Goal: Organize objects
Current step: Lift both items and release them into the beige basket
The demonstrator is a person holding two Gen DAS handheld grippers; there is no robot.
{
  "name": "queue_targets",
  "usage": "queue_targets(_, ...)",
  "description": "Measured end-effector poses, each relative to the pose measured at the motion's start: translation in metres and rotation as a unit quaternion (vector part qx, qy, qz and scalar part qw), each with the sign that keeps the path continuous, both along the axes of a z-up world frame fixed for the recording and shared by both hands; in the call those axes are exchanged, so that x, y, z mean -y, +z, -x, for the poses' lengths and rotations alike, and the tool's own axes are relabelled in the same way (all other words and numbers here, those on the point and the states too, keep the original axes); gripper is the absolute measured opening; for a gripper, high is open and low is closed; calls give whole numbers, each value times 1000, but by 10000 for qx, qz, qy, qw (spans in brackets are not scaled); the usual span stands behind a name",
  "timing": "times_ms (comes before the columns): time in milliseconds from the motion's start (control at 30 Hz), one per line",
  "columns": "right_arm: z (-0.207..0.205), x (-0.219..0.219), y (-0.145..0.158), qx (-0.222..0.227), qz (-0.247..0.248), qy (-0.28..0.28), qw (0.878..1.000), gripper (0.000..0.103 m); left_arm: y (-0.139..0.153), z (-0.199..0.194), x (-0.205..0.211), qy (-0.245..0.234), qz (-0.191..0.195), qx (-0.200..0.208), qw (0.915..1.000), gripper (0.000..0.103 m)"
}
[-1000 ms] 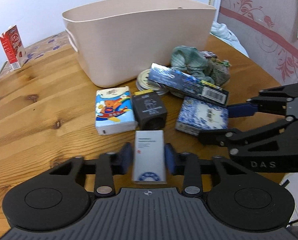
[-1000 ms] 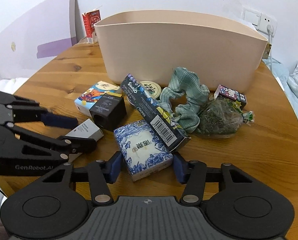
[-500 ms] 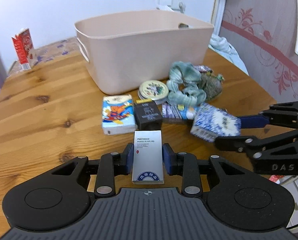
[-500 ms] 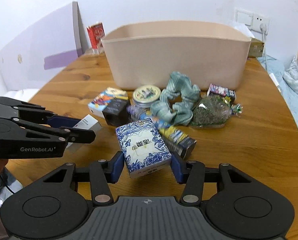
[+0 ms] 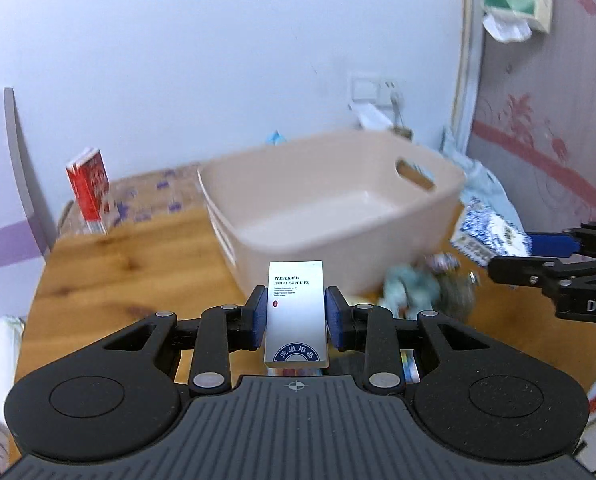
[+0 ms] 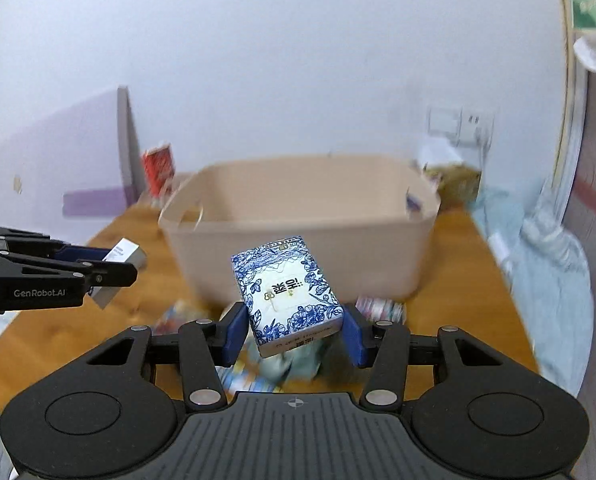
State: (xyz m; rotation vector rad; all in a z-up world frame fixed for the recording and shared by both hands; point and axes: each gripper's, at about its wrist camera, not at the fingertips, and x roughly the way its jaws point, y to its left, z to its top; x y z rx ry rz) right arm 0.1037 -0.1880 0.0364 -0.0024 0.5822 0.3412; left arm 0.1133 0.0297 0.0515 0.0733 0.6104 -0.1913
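Note:
My left gripper (image 5: 296, 318) is shut on a white hotel supplies box (image 5: 296, 312) and holds it in the air in front of the beige basket (image 5: 330, 216). My right gripper (image 6: 292, 332) is shut on a blue-and-white floral box (image 6: 287, 294) and holds it up before the same basket (image 6: 298, 236), which looks empty. The right gripper with its floral box shows at the right of the left wrist view (image 5: 490, 236). The left gripper with its white box shows at the left of the right wrist view (image 6: 117, 264).
A green scrunchie (image 5: 412, 288) and other small items lie blurred on the wooden table (image 5: 117, 264) below the grippers. A red carton (image 5: 89, 188) stands at the table's far left. A wall lies behind the basket, bedding (image 6: 550, 264) to the right.
Both grippers have risen from the table with their boxes and moved toward the basket. The basket's inside now shows from above.

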Motion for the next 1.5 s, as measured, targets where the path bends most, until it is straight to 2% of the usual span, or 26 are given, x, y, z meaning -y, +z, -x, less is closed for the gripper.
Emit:
queue_targets(100,-20,5,13,197,-66,-101,9997,47,12,-23,1,9,27,121,9999,31)
queue_targets(267,-56,2,25,342,3,-194,9992,47,16,-73,5,59,42,74,9999,31)
queue_targets(500,-111,-10,23,153,166,-266,9994,47,-6,-138,17,111,-170,-358,9992,31)
queue_targets(667,-142,-22,2,-196,459,-190,9986,48,-35,-166,25,110,-328,-778,9964,32)
queue_targets(767,-153,-25,-10,-449,438,-134,9979,48,-40,-168,33,16,-565,-787,9953,32)
queue_targets(800,-156,-25,-13,-528,380,-113,9978,48,-40,-167,33,-28,-540,-777,9955,39)
queue_targets(833,-156,-24,-15,-554,307,-111,9979,48,-39,-166,33,-58,-495,-752,9959,53)
queue_targets(867,-155,-23,-15,-513,298,-127,9982,53,-37,-163,33,-51,-451,-673,9967,62)
queue_targets(900,-153,-23,-14,-480,319,-182,9982,56,-34,-159,34,-8,-443,-565,9974,75)
queue_targets(933,-150,-22,-11,-437,333,-225,9982,58,-31,-153,32,53,-453,-429,9980,82)
queue_targets(1067,-132,-15,5,-173,294,-290,9990,64,-15,-132,27,142,-476,-164,9986,87)
queue_targets(1233,-100,-4,19,39,382,-404,9984,89,-8,-100,15,208,-488,-106,9985,90)
queue_targets(1400,-73,7,14,-70,506,-559,9971,100,-10,-70,1,288,-542,-79,9981,93)
queue_targets(1500,-60,11,2,-216,580,-673,9958,101,-16,-56,-5,302,-605,-200,9975,93)
